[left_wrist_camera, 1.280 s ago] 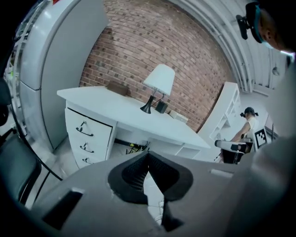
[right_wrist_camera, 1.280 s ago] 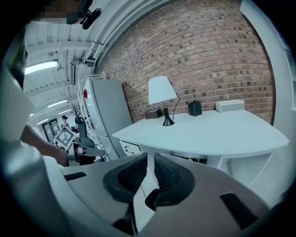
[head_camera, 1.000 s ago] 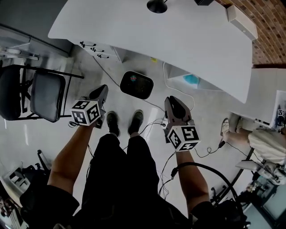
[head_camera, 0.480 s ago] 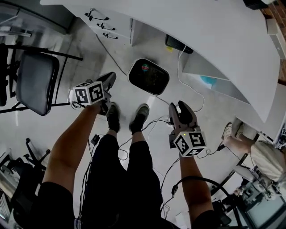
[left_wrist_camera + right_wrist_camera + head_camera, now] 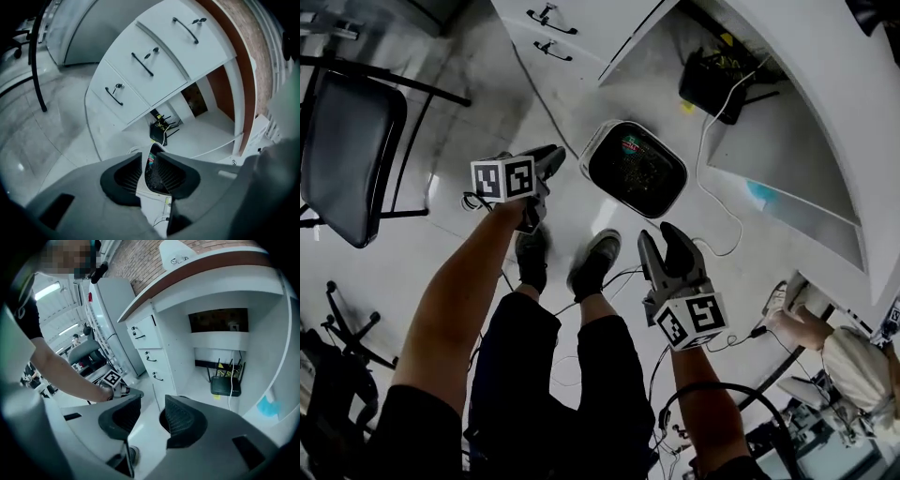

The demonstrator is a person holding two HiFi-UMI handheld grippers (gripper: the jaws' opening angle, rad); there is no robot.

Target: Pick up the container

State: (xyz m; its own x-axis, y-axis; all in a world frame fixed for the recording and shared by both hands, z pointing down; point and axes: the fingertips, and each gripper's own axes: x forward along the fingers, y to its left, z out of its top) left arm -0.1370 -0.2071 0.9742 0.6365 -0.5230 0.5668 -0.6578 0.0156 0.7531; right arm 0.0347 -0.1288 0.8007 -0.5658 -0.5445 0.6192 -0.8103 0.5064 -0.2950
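Observation:
The container, a white-rimmed floor bin (image 5: 602, 138) lined with a black bag, stands under the desk edge. My left gripper (image 5: 551, 159) hovers just left of its rim. Its jaws have just been opening, and they stand slightly apart. In the left gripper view the bin (image 5: 143, 185) shows through the narrow gap of that gripper (image 5: 151, 159), beyond the pads and not pressed by them. My right gripper (image 5: 659, 236) is open below and to the right of the bin. Its jaws have just been opening, with nothing between them (image 5: 151, 404). A dark edge of the bin (image 5: 162, 420) shows beside the right jaw.
A white drawer unit (image 5: 553, 23) stands behind the bin. A black router (image 5: 717, 84) with cables sits under the desk. A black chair (image 5: 347, 150) is at the left. The person's shoes (image 5: 591, 262) and loose cables (image 5: 712, 234) lie near the bin. Another person (image 5: 853, 356) sits at the right.
Both grippers have come down toward the floor and the bin. The right jaws have gone from shut to wide apart. The left gripper has rolled and now sits close to the bin's rim.

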